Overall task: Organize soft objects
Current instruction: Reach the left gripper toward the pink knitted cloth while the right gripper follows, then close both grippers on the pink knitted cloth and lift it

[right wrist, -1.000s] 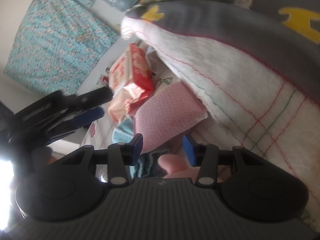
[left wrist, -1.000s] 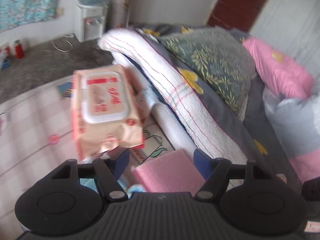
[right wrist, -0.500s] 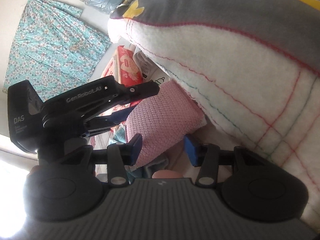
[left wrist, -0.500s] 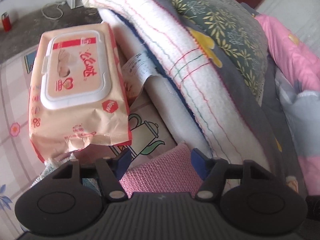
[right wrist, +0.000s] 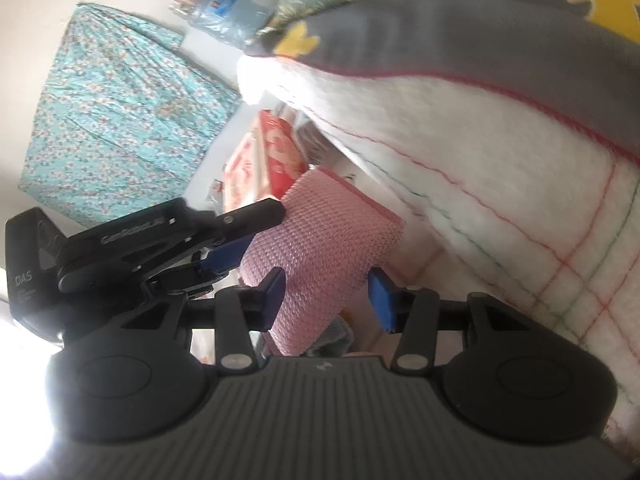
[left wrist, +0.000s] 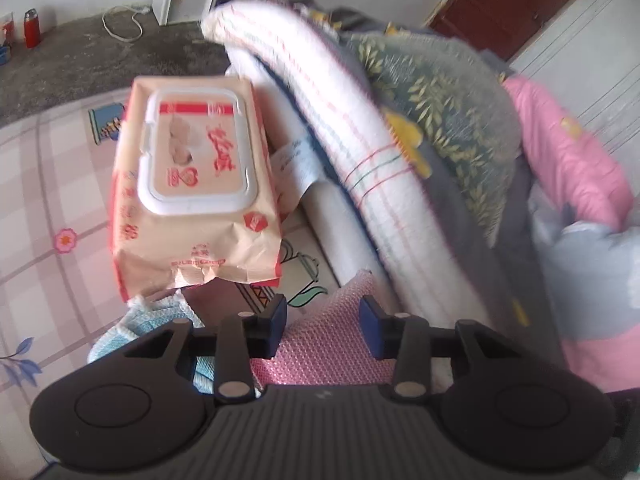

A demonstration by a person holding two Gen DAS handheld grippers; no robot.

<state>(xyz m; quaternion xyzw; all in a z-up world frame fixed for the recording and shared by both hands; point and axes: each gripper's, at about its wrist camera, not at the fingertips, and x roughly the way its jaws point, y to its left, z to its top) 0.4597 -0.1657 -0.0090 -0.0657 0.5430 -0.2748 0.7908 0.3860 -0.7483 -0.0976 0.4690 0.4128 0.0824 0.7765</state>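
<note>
Both grippers at pink knit cloth (left wrist: 328,332) | left gripper (left wrist: 322,326) fingers closing around it; right gripper (right wrist: 328,300) part-open astride it; grip unclear | wipes pack (left wrist: 192,196) ahead | sorting barely begun

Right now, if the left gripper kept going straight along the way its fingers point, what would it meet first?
The pink knitted cloth: it already lies between the left gripper's fingers, which have just been closing on it. Beyond it lie the printed mat and the rolled white blanket, though depth is hard to judge.
</note>
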